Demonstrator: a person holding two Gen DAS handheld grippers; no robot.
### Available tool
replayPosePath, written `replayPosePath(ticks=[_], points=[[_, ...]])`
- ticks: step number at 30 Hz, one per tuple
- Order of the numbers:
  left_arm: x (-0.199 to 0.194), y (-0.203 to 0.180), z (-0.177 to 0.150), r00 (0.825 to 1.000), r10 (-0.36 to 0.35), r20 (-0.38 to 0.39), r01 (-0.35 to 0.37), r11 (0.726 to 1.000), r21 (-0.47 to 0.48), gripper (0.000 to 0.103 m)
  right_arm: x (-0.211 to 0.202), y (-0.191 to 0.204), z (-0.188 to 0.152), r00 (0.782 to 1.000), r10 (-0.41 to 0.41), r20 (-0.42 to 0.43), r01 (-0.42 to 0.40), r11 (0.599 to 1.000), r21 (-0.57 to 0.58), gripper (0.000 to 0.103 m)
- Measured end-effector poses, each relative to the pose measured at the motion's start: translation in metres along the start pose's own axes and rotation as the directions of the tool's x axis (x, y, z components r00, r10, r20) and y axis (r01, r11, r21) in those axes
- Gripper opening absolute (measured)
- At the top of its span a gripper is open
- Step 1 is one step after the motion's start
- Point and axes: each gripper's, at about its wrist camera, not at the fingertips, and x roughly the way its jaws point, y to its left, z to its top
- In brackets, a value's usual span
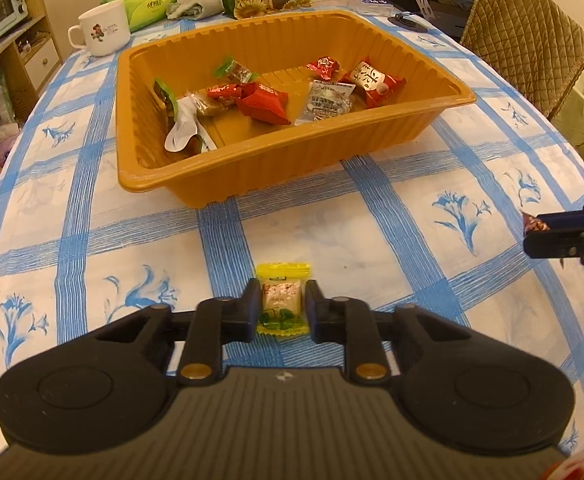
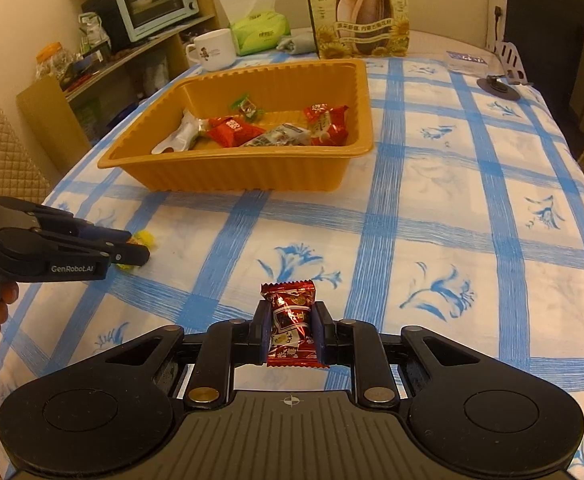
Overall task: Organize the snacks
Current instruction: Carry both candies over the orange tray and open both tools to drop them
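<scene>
Yellow candy (image 1: 280, 305), flat crinkly plastic wrapper with serrated ends, pale panel and green print, sits between the fingers of the left hand-held gripper (image 1: 279, 307); both black pads flank its sides, looks gripped, and whether it is lifted off the cloth cannot be told. Dark red candy (image 2: 294, 325), glossy foil pillow pack with zigzag-crimped ends, is clenched upright between the blue-lined pads of the right hand-held gripper (image 2: 293, 332), held above the tabletop (image 2: 432, 216).

Ahead of both grippers: orange tray (image 1: 300, 160), thin moulded plastic, rectangular, ribbed walls, flat rolled rim. Inside it a loose heap of wrapped snacks (image 1: 263, 100): red foil packs, clear-and-silver sachet, green-ended twists, a white pouch leaning on the left wall.

Tabletop is covered in a white cloth with blue brushed-stripe grid and blue flower prints.

Beyond the tray: white ceramic mug (image 1: 100, 32), green soft tissue pack (image 1: 147, 2), tall sunflower-seed bag (image 2: 358, 8) standing upright. Far left of the right gripper, a mint-green toaster oven (image 2: 155, 0) on a wooden shelf. Quilted chair back (image 1: 528, 44) at the right.
</scene>
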Motion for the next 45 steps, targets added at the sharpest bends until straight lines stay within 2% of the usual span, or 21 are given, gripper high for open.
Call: replayPosePath(ticks=[5,12,21,34,45], points=[[-0.007,-0.001,-0.004,1.000,-0.009,0.001,0.009,1.000,-0.004,0.018,-0.006,0.001,0.000,1.000,0.004,0.011,-0.004,1.000,0.001,0.022],[-0.036,0.006,-0.009,0.999,-0.037,0.023,0.039,0.997,-0.066,0.018,-0.014,0.005,0.004,0.999,0.029,0.033,-0.029,1.000,-0.001,0.022],[-0.090,0.014,-0.001,0.993,-0.010,0.119,0.023,0.993,-0.112,0.018,-0.025,0.007,0.015,0.995,0.088,0.038,-0.089,0.995,0.036,0.022],[-0.125,0.007,0.032,0.976,-0.018,0.215,0.040,0.995,-0.096,0.018,-0.040,0.016,0.050,0.980,0.178,0.091,-0.182,0.983,0.035,0.022],[-0.130,0.007,0.076,0.956,-0.025,0.293,0.041,0.998,-0.050,0.018,-0.043,0.028,0.101,0.962,0.214,0.169,-0.215,0.976,-0.013,0.022]])
